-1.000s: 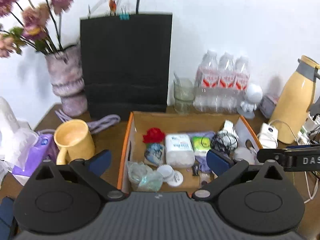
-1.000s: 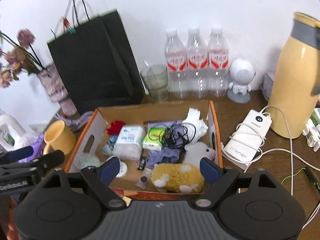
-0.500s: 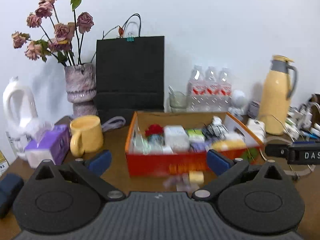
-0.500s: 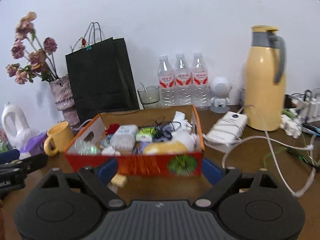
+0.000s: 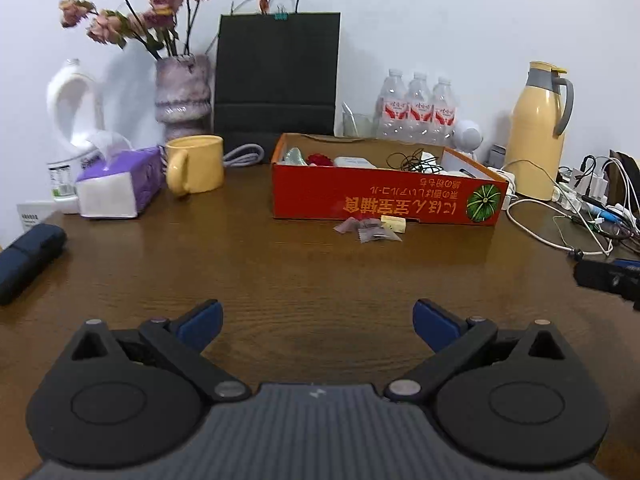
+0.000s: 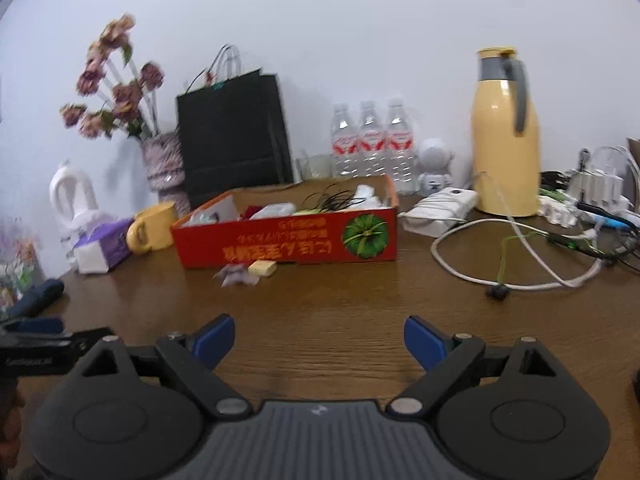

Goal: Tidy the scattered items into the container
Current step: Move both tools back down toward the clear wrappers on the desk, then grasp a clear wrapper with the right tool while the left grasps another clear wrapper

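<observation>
Red cardboard box (image 5: 384,200) stands on the wooden table (image 5: 280,280), well ahead of the left gripper (image 5: 316,318) and slightly to its right; from the right gripper (image 6: 319,336) it sits ahead and to the left. Contents noted over the rim: a tangled black cable (image 5: 408,158), a white packet (image 5: 352,161), a red item (image 5: 318,159); the remainder cannot be identified.

Loose items lie outside the box, just beside its near wall: a small yellow block (image 5: 394,224) and crumpled purplish wrappers (image 5: 366,230). Whether the block touches the wall cannot be determined. In the right wrist view these items are blurred.

Left gripper: jaws spread wide, nothing between them, low over bare table. Right gripper: jaws likewise spread wide, carrying nothing.

Surroundings, ahead-left of the left gripper: yellow mug (image 5: 196,164), purple tissue pack (image 5: 118,184), white bottle (image 5: 74,120), vase of dried roses (image 5: 182,92). Behind the box: black paper bag (image 5: 276,80), three water bottles (image 5: 418,110). Ahead-right: yellow thermos (image 5: 538,130), white cables (image 5: 560,220). A dark blue case (image 5: 28,256) lies far left.
</observation>
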Tool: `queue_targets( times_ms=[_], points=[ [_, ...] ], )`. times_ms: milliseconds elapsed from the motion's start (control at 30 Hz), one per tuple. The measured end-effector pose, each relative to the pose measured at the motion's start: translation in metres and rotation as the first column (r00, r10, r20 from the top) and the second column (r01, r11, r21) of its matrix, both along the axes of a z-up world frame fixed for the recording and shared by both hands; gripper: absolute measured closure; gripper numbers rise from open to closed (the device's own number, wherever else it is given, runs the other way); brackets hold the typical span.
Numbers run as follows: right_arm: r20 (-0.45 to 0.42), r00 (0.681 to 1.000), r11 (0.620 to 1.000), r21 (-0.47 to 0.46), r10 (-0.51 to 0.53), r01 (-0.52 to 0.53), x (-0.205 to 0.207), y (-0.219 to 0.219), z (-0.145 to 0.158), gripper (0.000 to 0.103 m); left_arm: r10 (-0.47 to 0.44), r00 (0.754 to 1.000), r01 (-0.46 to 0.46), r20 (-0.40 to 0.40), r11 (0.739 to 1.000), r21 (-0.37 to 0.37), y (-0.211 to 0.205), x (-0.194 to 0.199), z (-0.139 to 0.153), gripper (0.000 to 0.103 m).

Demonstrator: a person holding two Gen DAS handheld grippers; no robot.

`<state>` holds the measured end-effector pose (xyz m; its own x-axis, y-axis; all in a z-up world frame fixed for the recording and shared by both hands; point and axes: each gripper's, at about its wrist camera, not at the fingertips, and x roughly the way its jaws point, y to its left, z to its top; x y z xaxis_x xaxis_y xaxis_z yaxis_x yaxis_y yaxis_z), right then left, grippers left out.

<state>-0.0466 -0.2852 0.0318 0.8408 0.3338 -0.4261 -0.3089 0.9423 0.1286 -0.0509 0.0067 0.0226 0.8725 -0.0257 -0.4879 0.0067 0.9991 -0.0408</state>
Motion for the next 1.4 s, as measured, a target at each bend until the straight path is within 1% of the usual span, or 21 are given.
queue_targets(
  times_ms=[100, 200, 300, 367, 433, 567, 667, 733, 800, 867, 900, 933, 1000, 1033, 1067, 1133, 1200, 1233, 1300, 1367, 1400],
  points=[
    [0.001, 0.999, 0.999, -0.022, 0.038, -0.038, 0.015, 0.015, 0.000, 0.012, 0.003, 1.000, -0.003, 0.013, 1.000, 0.004, 0.001, 0.013, 0.002, 0.000],
    [-0.033, 0.994, 0.993, -0.055, 0.102, -0.104, 0.041, 0.036, -0.004, 0.012, 0.019, 1.000, -0.020, 0.018, 1.000, 0.017, 0.006, 0.025, 0.002, 0.000],
    [-0.065, 0.984, 0.981, -0.090, 0.166, -0.172, 0.070, 0.070, -0.013, 0.014, 0.050, 0.999, -0.050, 0.001, 0.999, 0.008, 0.018, 0.035, -0.001, 0.000],
    [-0.090, 0.979, 0.978, -0.085, 0.182, -0.190, 0.090, 0.091, -0.017, 0.015, 0.058, 0.998, -0.058, -0.004, 0.998, 0.000, 0.026, 0.041, -0.001, 0.000],
    [-0.104, 0.974, 0.976, -0.064, 0.199, -0.207, 0.109, 0.111, -0.019, 0.017, 0.047, 0.999, -0.047, 0.021, 0.999, 0.020, 0.029, 0.046, 0.000, 0.000],
    [-0.124, 0.973, 0.974, -0.095, 0.193, -0.205, 0.145, 0.145, -0.021, 0.029, 0.025, 0.999, -0.028, 0.038, 0.996, 0.081, 0.031, 0.063, 0.004, 0.000],
    [-0.162, 0.973, 0.978, -0.100, 0.168, -0.185, 0.162, 0.157, -0.027, 0.039, 0.030, 0.999, -0.031, 0.025, 0.997, 0.070, 0.038, 0.081, 0.004, 0.000],
    [-0.173, 0.972, 0.979, -0.098, 0.158, -0.176, 0.169, 0.161, -0.031, 0.041, 0.031, 0.999, -0.032, 0.027, 0.998, 0.052, 0.042, 0.090, 0.004, 0.000],
    [-0.180, 0.972, 0.981, -0.096, 0.151, -0.170, 0.172, 0.163, -0.036, 0.044, 0.012, 0.999, -0.015, 0.049, 0.998, 0.055, 0.041, 0.097, 0.005, 0.000],
    [-0.192, 0.970, 0.980, -0.105, 0.147, -0.169, 0.174, 0.163, -0.041, 0.060, -0.009, 0.998, 0.005, 0.058, 0.997, 0.072, 0.038, 0.103, 0.004, 0.000],
    [-0.175, 0.975, 0.980, -0.122, 0.137, -0.160, 0.173, 0.164, -0.042, 0.066, -0.019, 0.998, 0.014, 0.055, 0.997, 0.080, 0.036, 0.107, 0.003, 0.000],
    [-0.172, 0.977, 0.979, -0.133, 0.128, -0.152, 0.173, 0.162, -0.042, 0.071, -0.029, 0.998, 0.025, 0.052, 0.996, 0.085, 0.035, 0.112, 0.003, 0.000],
    [-0.183, 0.975, 0.982, -0.113, 0.128, -0.150, 0.175, 0.156, -0.041, 0.076, -0.060, 0.997, 0.057, 0.040, 0.995, 0.084, 0.031, 0.122, 0.000, 0.000],
    [-0.183, 0.975, 0.982, -0.117, 0.125, -0.148, 0.176, 0.154, -0.041, 0.084, -0.075, 0.997, 0.073, 0.035, 0.994, 0.080, 0.029, 0.127, -0.001, 0.000],
    [-0.179, 0.977, 0.980, -0.139, 0.116, -0.142, 0.175, 0.152, -0.040, 0.084, -0.092, 0.995, 0.090, 0.031, 0.993, 0.077, 0.026, 0.132, -0.002, 0.000],
    [-0.184, 0.976, 0.980, -0.141, 0.112, -0.139, 0.174, 0.143, -0.040, 0.084, -0.138, 0.990, 0.137, 0.019, 0.988, 0.065, 0.019, 0.145, -0.005, 0.001],
    [-0.189, 0.977, 0.984, -0.132, 0.095, -0.121, 0.173, 0.131, -0.039, 0.084, -0.215, 0.977, 0.215, -0.003, 0.975, 0.059, 0.012, 0.158, -0.009, 0.003],
    [-0.183, 0.980, 0.986, -0.126, 0.082, -0.107, 0.171, 0.124, -0.038, 0.084, -0.240, 0.971, 0.241, -0.018, 0.969, 0.061, 0.008, 0.164, -0.011, 0.009],
    [-0.163, 0.984, 0.993, -0.088, 0.069, -0.085, 0.168, 0.108, -0.036, 0.084, -0.276, 0.960, 0.279, -0.052, 0.958, 0.066, -0.001, 0.178, -0.017, 0.022],
    [-0.138, 0.989, 0.997, -0.051, 0.057, -0.064, 0.165, 0.093, -0.033, 0.084, -0.282, 0.955, 0.288, -0.097, 0.956, 0.058, -0.006, 0.192, -0.023, 0.045],
    [-0.124, 0.991, 0.998, -0.036, 0.052, -0.057, 0.164, 0.086, -0.031, 0.084, -0.277, 0.954, 0.284, -0.117, 0.958, 0.046, -0.006, 0.200, -0.026, 0.049]
  ],
)
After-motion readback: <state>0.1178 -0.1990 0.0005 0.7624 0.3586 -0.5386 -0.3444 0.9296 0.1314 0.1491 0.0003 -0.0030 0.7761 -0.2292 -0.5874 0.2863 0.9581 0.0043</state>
